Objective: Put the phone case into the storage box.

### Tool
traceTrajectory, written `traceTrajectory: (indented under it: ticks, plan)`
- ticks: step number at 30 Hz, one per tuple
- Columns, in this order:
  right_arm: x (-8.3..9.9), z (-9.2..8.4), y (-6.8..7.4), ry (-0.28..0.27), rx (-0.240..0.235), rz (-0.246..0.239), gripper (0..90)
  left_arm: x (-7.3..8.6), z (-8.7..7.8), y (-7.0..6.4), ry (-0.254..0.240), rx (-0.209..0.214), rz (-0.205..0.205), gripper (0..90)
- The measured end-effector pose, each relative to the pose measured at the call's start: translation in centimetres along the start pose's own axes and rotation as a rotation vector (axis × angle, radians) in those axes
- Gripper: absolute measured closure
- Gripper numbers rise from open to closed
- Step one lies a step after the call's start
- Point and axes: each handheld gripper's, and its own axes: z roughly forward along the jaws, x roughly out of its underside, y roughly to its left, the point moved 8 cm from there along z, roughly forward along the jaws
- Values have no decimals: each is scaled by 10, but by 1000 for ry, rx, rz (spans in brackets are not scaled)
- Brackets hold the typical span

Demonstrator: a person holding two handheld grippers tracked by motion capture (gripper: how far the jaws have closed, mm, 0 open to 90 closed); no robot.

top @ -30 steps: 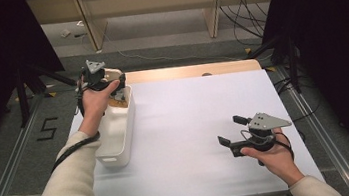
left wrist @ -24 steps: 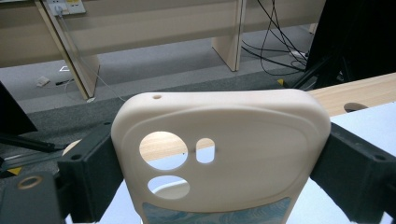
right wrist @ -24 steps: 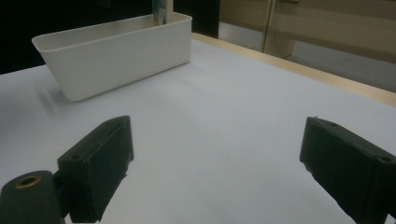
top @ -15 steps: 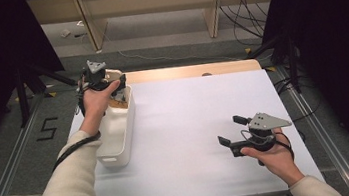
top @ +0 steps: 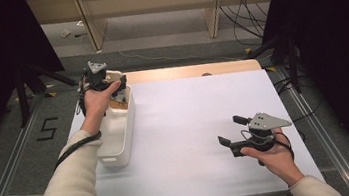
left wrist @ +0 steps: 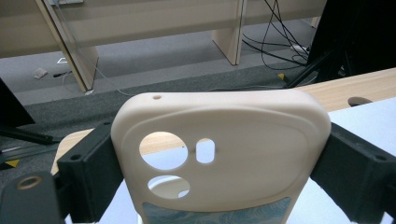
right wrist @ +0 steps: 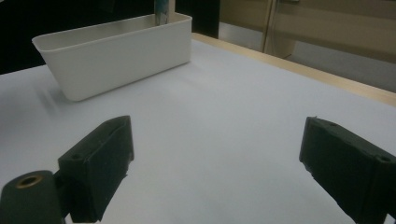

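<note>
Pinching the cream phone case [left wrist: 219, 140] by its two side edges, the left hand-held gripper [top: 103, 84] likely carries something light, slightly flexible and smooth, while the right hand-held gripper [top: 240, 133] rests spread over the counter [top: 191, 126].

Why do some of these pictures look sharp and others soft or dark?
High view: white table brightly lit, dark at both sides. Left gripper view: phone case close and slightly soft, floor behind sharper. Right gripper view: white bin clear, near black jaws blurred.
</note>
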Motion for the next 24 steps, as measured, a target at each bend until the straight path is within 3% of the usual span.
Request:
traceTrajectory:
  ticks: [24]
  plan:
    - [0,0,0,0,-3,-1,109,6,7,1,26,-2,-12,98]
